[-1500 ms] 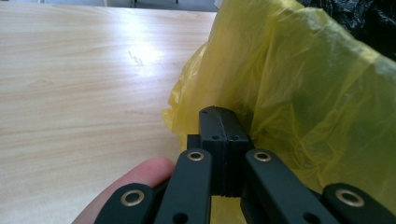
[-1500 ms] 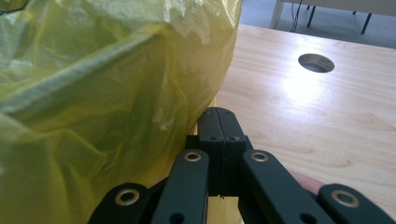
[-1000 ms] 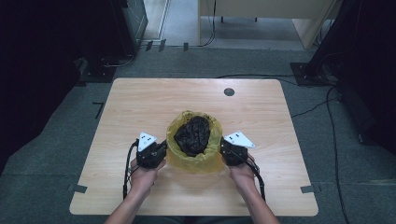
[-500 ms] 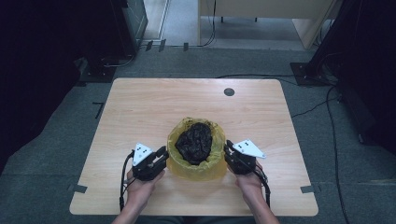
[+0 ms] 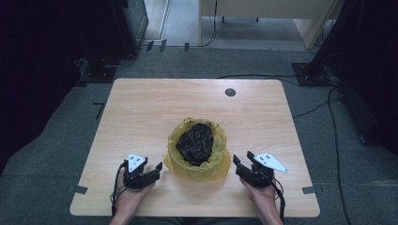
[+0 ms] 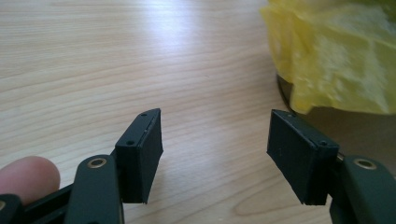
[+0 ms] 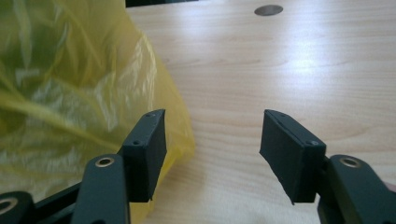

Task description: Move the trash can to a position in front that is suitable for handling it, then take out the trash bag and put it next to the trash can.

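Note:
A yellow plastic bag (image 5: pixel 197 166) stands on the wooden table (image 5: pixel 141 112), with a crumpled black mass (image 5: pixel 196 143) inside it. My left gripper (image 5: pixel 158 169) rests to the bag's left, a short gap away. Its jaws have just been opening and nothing is between them. In the left gripper view, this gripper (image 6: pixel 215 140) faces bare wood, with the yellow bag (image 6: pixel 336 56) at the upper right. My right gripper (image 5: pixel 241 161) is to the bag's right and has also just been opening, empty. In the right gripper view, that gripper (image 7: pixel 212 140) has the bag (image 7: pixel 70 84) beside its left jaw.
A dark round cable hole (image 5: pixel 230 92) sits near the table's far edge; in the right gripper view the hole (image 7: pixel 268 10) is at the top. Cables, dark equipment and grey floor surround the table. A dark rim (image 6: pixel 285 93) peeks out under the bag.
Both grippers were shut at the bag's sides. They have since opened and drawn back toward the near edge, away from the bag. The bag now sits lower and wider.

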Tool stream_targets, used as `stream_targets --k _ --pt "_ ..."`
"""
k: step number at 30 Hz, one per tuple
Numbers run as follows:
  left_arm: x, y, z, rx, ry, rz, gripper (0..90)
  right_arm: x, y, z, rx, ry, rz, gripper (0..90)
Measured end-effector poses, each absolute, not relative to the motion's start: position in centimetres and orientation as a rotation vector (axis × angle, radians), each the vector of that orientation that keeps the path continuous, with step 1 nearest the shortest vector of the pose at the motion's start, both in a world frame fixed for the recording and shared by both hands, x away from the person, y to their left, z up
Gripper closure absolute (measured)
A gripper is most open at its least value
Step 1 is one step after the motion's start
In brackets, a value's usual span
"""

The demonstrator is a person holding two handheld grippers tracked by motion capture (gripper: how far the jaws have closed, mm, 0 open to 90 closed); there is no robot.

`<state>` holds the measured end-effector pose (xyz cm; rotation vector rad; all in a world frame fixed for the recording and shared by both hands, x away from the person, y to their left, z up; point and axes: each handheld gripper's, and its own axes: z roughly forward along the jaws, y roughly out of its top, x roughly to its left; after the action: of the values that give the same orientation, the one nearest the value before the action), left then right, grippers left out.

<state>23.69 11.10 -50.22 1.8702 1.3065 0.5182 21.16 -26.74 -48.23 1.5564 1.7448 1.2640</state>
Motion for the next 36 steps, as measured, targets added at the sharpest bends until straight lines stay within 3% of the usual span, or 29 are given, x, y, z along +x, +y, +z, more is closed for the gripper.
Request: stream_targets --k 16,28,36 --pt "23.8 7.0 -51.1 1.986 1.221 0.54 29.1 20.8 -26.5 -50.1 1.595 1.819 1.138 34.1" --pt "24.3 7.3 -49.9 1.906 1.206 0.619 33.7 21.2 -26.4 -50.9 1.612 1.865 1.068 32.4" --pt "24.5 7.4 -48.9 1.878 1.197 0.728 28.9 20.3 -26.9 -50.5 1.598 1.91 1.071 30.8"
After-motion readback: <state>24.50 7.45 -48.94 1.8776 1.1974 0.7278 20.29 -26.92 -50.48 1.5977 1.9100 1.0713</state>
